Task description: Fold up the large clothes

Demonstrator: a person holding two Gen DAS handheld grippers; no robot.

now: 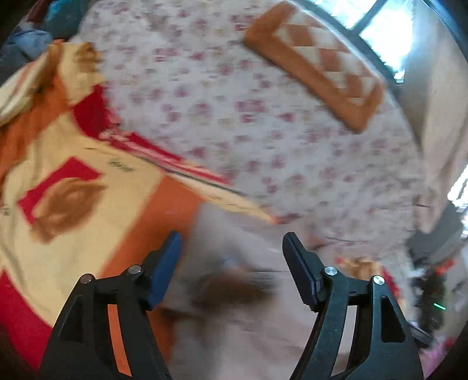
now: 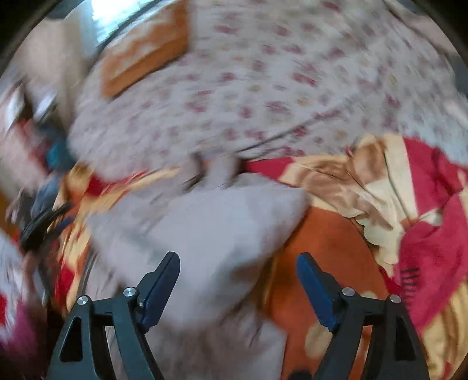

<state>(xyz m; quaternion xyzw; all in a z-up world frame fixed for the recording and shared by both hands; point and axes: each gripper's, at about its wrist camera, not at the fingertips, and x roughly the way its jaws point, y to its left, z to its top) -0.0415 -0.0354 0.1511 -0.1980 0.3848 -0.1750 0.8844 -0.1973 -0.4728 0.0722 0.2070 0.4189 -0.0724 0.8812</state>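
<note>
Garments first: one pale grey, soft folded cloth garment (image 2: 204, 222) lies on a bed, spread over one large blanket (image 1: 67, 204) patterned in cream, orange, red and brown blocks. In the right wrist view the grey piece sits in the middle foreground, its far edge near the seam where the blanket meets the flowered sheet; in the left wrist view the same grey cloth (image 1: 234, 263) fills the lower centre, badly blurred. One oblong orange pillow with a cream diamond pattern (image 1: 318, 61) rests well apart, towards the far side of the bed.

Two tongs are in view, one per camera. The left tongs (image 1: 232, 245) stand wide open, with nothing between their blue pads; they hang above the grey garment, and the blur hides whether either tip brushes it. The right tongs (image 2: 238, 263) are likewise spread wide and empty, poised over the near edge of the grey garment beside bare orange blanket.

The bed carries one white sheet printed with small pink flowers (image 1: 263, 140), covering most of its surface. The blanket (image 2: 409, 204) is rumpled in folds at the right of the right wrist view. A bright window (image 1: 380, 26) shows behind the pillow. Dark, indistinct clutter lies beyond the bed's edge.
</note>
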